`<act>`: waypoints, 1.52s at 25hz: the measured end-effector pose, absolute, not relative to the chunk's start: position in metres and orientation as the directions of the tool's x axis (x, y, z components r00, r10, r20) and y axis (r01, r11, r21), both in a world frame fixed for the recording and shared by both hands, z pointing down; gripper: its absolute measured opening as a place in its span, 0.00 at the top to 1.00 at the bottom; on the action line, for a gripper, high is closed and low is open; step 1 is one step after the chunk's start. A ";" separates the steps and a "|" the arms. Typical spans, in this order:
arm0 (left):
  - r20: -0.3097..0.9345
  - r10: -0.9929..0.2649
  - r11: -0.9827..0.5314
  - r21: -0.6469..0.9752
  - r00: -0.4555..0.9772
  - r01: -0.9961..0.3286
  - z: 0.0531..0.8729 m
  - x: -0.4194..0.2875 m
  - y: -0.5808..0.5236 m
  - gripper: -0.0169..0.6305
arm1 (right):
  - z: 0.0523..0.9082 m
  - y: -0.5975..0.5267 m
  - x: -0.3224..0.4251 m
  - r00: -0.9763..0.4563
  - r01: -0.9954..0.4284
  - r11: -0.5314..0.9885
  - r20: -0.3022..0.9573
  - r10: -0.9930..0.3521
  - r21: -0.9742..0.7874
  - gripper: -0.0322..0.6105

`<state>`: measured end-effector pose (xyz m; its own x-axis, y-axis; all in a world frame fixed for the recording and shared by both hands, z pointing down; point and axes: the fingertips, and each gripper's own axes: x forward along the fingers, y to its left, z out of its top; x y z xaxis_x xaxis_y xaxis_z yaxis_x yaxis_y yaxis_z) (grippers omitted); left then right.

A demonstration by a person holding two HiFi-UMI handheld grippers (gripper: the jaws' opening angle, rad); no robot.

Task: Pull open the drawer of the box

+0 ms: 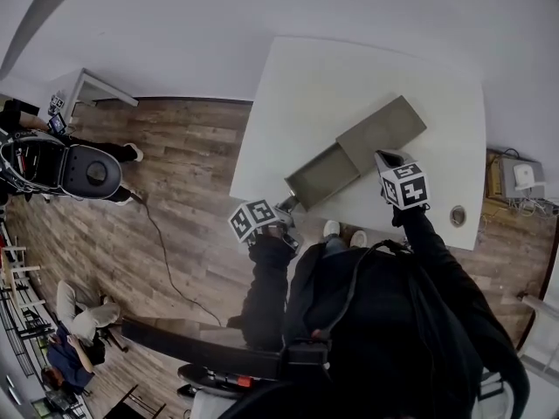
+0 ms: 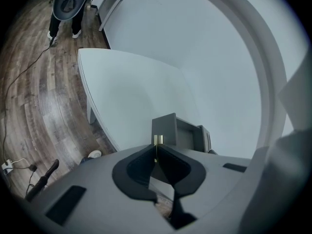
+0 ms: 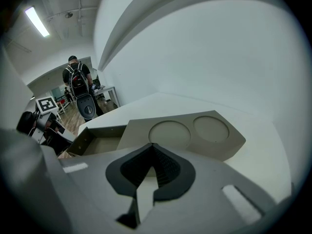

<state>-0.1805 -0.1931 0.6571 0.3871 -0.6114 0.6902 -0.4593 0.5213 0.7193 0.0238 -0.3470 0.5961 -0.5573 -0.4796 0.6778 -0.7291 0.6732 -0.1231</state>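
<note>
Drawer (image 1: 321,177): drawn well out of the grey box (image 1: 384,129), slanting toward the near-left edge of the white table (image 1: 297,85). At its front, left gripper (image 1: 286,208), clenched on a small brass pull (image 2: 157,140). Grip legible only in the left gripper view, with both pads meeting on that thin golden piece just ahead of the drawer front; too small to make out from the head view. Farther right, right gripper (image 1: 384,160) at the box's near end, jaws pressed together with nothing between them, as read in the right gripper view; whether touching the box top, cannot tell. Shown clearly only by that view: two shallow round recesses (image 3: 169,134) side by side in the box top. On the table near its right corner, a round grommet (image 1: 458,216). Behind the table, a plain white wall (image 1: 262,16); under it, wood-plank floor (image 1: 192,173). Across the floor at left, a black cable (image 1: 166,251); beyond it, a standing person (image 1: 87,168) with gear on the back, and lower down another person sitting (image 1: 74,330). Inside the drawer, only its own bare grey bottom and walls on show, in both the head view and the right gripper view.
</note>
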 end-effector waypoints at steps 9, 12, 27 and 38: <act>0.720 -0.591 0.497 0.680 0.363 -0.539 0.650 -0.192 -0.189 0.93 | 0.599 -0.346 0.023 -0.557 -0.729 0.672 0.682 -0.473 -0.130 0.96; 0.749 -0.601 0.502 0.626 0.280 -0.596 0.637 -0.207 -0.195 0.94 | 0.600 -0.351 0.029 -0.549 -0.731 0.672 0.687 -0.476 -0.118 0.96; 0.490 -0.851 0.028 0.402 0.189 -0.915 0.461 -0.129 -0.325 0.97 | 0.454 -0.358 0.074 -0.559 -0.813 0.572 0.420 -0.715 -0.108 0.96; 0.326 -0.857 -0.361 0.175 0.400 -0.916 0.375 0.005 -0.334 0.97 | 0.330 -0.329 0.155 -0.402 -0.915 0.402 0.130 -0.906 -0.026 0.96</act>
